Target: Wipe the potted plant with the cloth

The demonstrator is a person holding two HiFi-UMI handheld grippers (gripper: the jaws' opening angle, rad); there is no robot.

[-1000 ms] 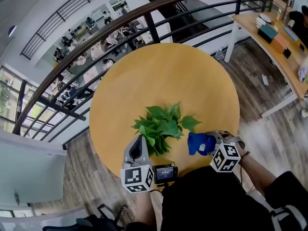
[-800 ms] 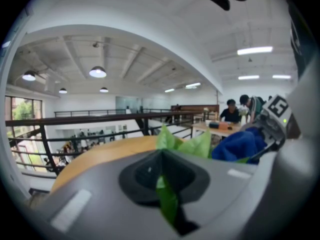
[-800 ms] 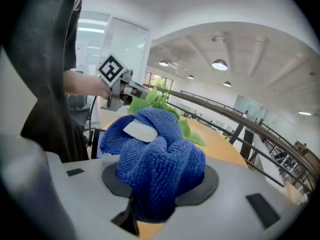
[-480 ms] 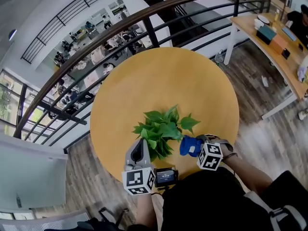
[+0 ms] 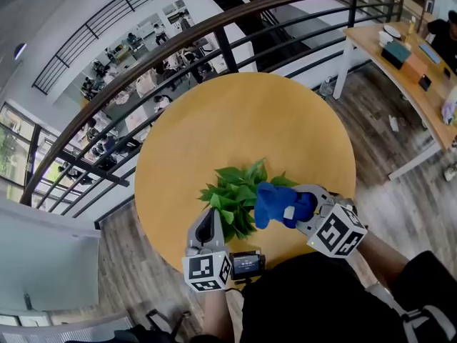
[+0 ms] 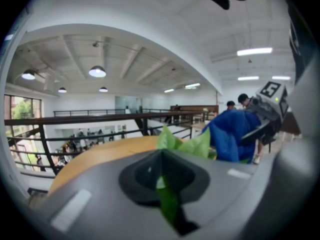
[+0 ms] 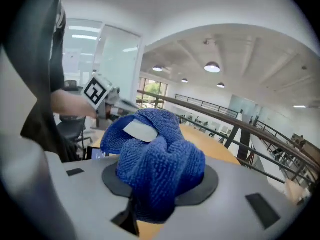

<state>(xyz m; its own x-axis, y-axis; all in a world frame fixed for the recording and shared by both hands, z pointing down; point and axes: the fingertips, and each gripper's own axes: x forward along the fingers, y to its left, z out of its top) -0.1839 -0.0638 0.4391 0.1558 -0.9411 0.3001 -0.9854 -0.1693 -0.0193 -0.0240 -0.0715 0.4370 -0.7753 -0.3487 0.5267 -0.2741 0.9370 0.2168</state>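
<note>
Railing: A dark rail curved round behind the table.

Table: It was round and made of yellow wood. It stood on a wood floor.

Potted plant: It sat on the near side of the table, close to the person. Its green leaves spread wide. The pot was hidden under the leaves.

Left arm: It came straight up from the bottom of the head view. It pointed its tool away from the person, at the left side of the plant.

Right arm: It came in from the bottom right. It was turned to the left, so its tool pointed across at the right side of the plant.

Left gripper: Its jaws were closed tight. They pinched one leaf of the plant.

Right gripper: Its jaws were squeezed on the cloth. Its marker cube was at the back, by the hand.

Cloth: It was blue and fuzzy, bunched in a ball. It was up over the right side of the leaves. It looked like it touched them, but that was hard to tell from above.
</note>
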